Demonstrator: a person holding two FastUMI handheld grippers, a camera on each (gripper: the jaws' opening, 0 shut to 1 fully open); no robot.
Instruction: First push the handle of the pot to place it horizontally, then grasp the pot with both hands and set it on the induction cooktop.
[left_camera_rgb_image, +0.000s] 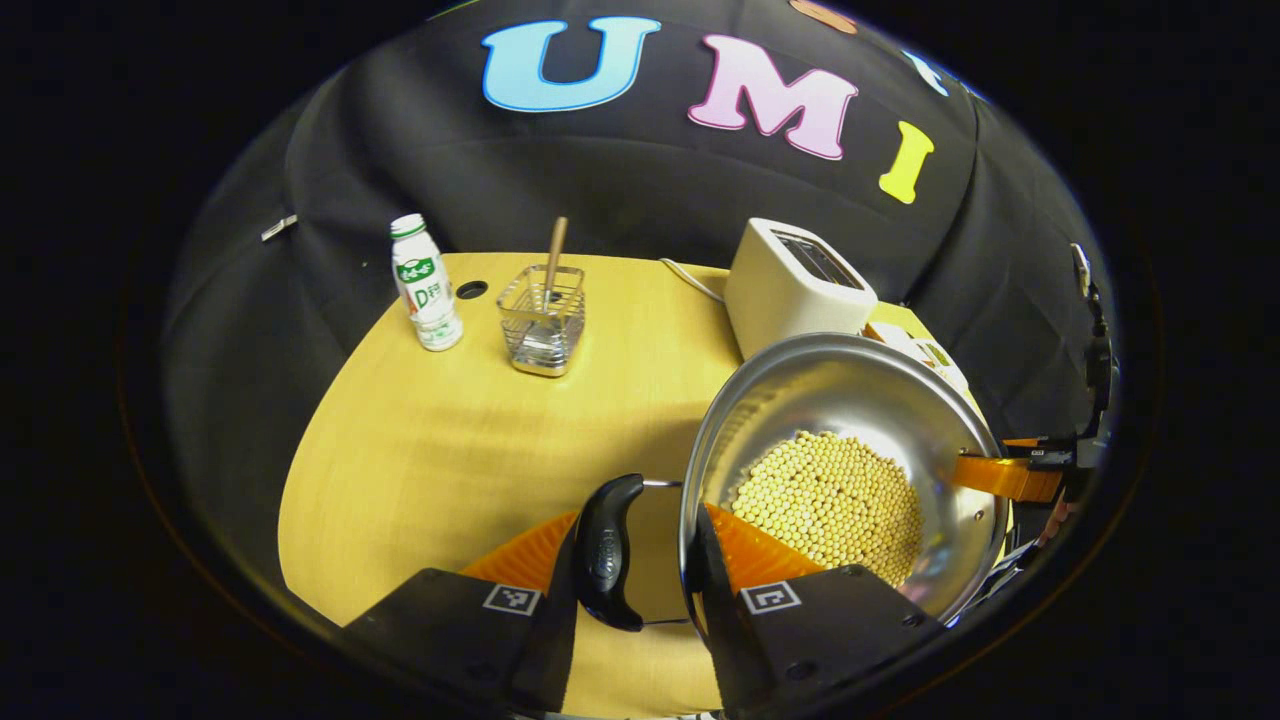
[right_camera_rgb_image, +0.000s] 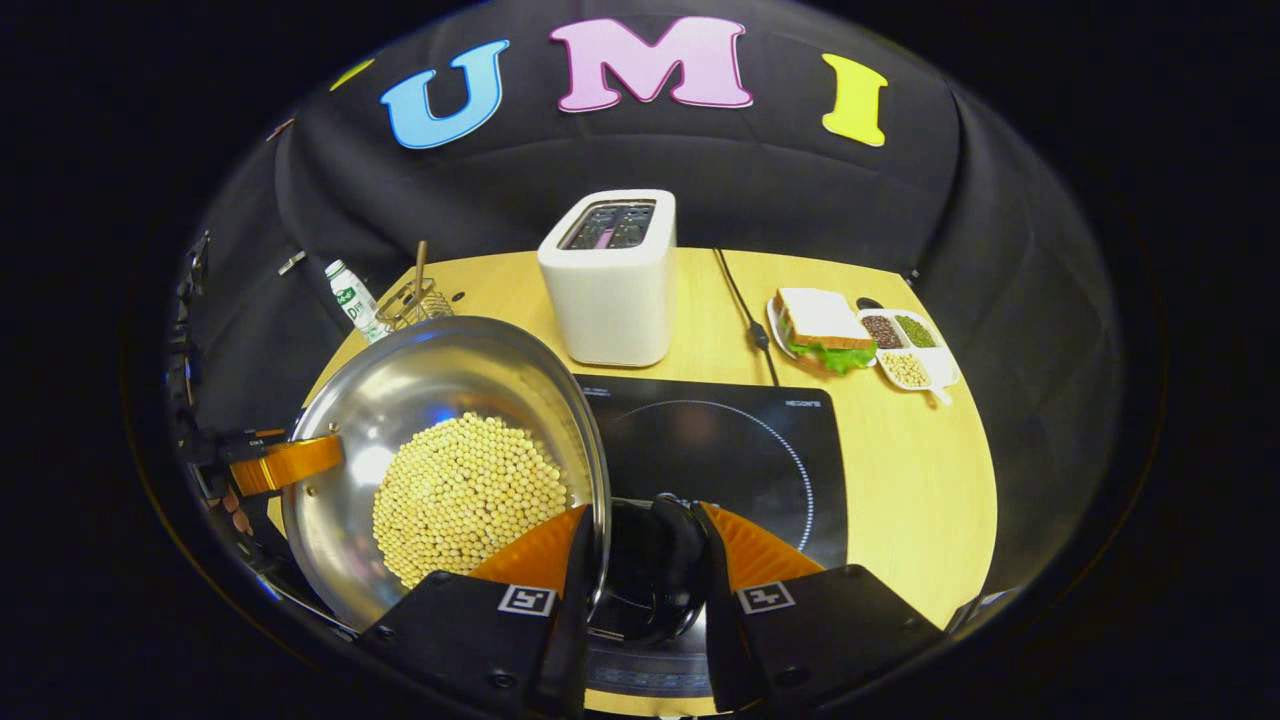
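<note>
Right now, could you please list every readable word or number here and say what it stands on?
No text reads clearly.
Milk bottle label: too small to read.
Induction cooktop print: too small.
Pot handle embossing: blurred.

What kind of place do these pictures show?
Most likely a mock kitchen set up in a recording booth: a wooden table carries an induction cooktop, a toaster and a sandwich, with black cloth hanging behind.
</note>
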